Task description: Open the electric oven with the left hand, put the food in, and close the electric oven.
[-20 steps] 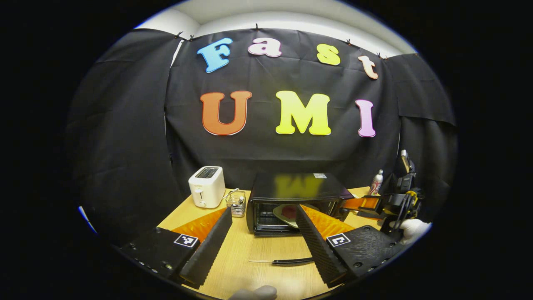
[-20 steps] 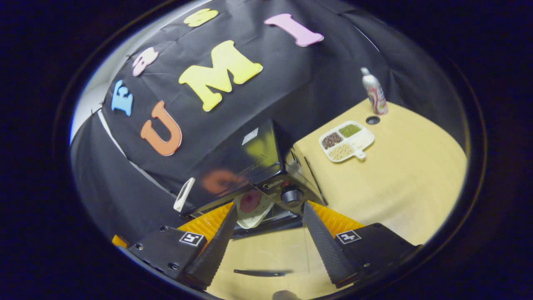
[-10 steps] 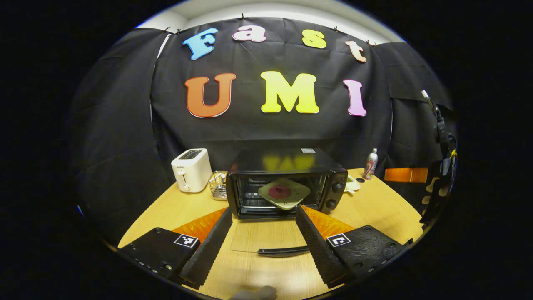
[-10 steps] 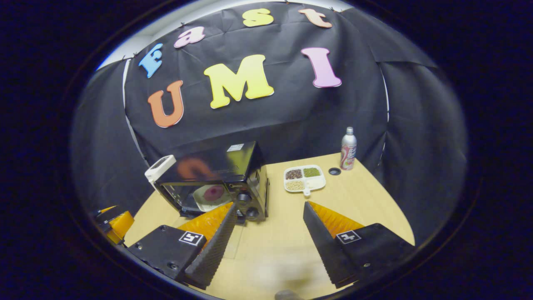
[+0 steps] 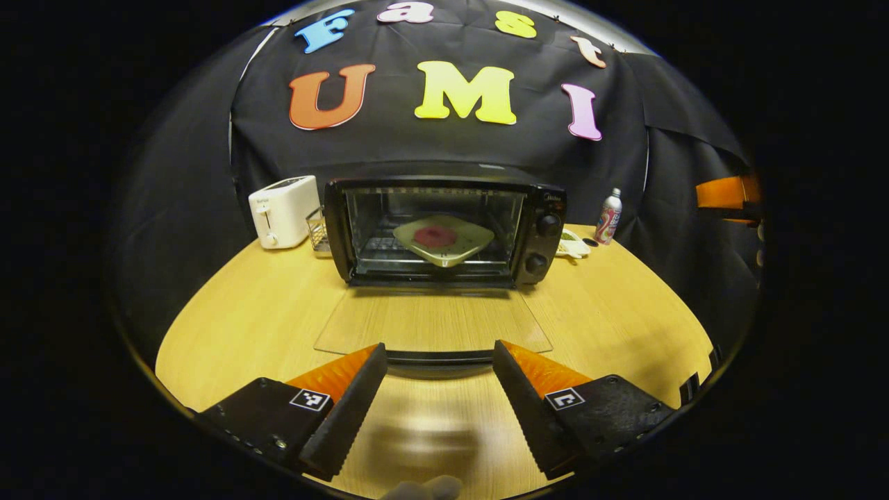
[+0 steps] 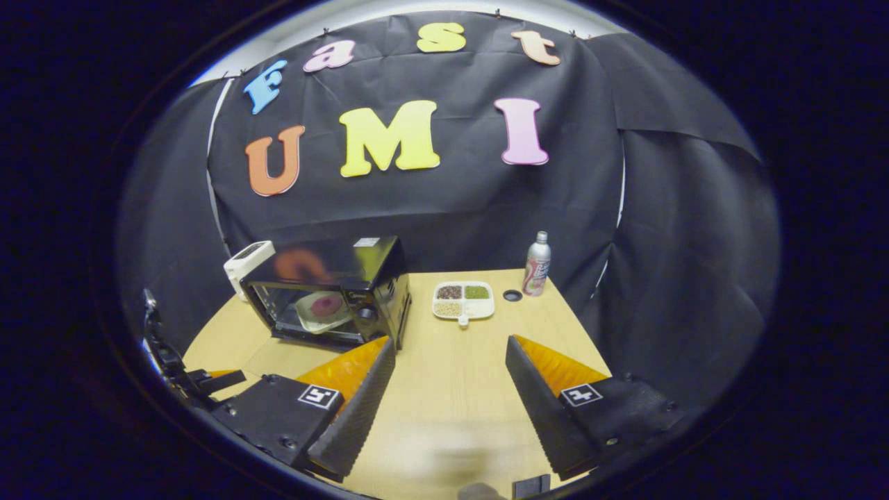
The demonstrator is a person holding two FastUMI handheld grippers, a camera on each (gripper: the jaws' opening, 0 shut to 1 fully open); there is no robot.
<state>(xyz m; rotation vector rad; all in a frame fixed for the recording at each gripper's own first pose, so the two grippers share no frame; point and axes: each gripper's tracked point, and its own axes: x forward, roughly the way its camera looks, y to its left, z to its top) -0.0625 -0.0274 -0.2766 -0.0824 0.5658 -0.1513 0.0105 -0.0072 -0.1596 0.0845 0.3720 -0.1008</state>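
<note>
The black electric oven [image 5: 444, 232] stands on the wooden table with its glass door [image 5: 430, 326] folded down flat toward me. Inside, a pale plate with a round red piece of food [image 5: 436, 236] rests tilted on the rack. My left gripper [image 5: 439, 403] is open, low over the table, its fingertips just short of the door's dark handle [image 5: 437, 357]. In the right gripper view the oven [image 6: 333, 292] sits at the left with the plate [image 6: 321, 307] visible inside. My right gripper [image 6: 450, 403] is open and empty, back from the oven over bare table.
A white toaster [image 5: 283, 210] and a small wire basket [image 5: 318, 232] stand left of the oven. A divided dish of grains [image 6: 464, 301], a dark disc [image 6: 512, 296] and a spray can [image 6: 536, 264] stand to the oven's right. Part of the other gripper [image 6: 180, 368] shows low left.
Both grippers have drawn back from the oven. The left dropped lower and now faces the open door squarely. The right swung away rightward and levelled out; the plate stays inside.
</note>
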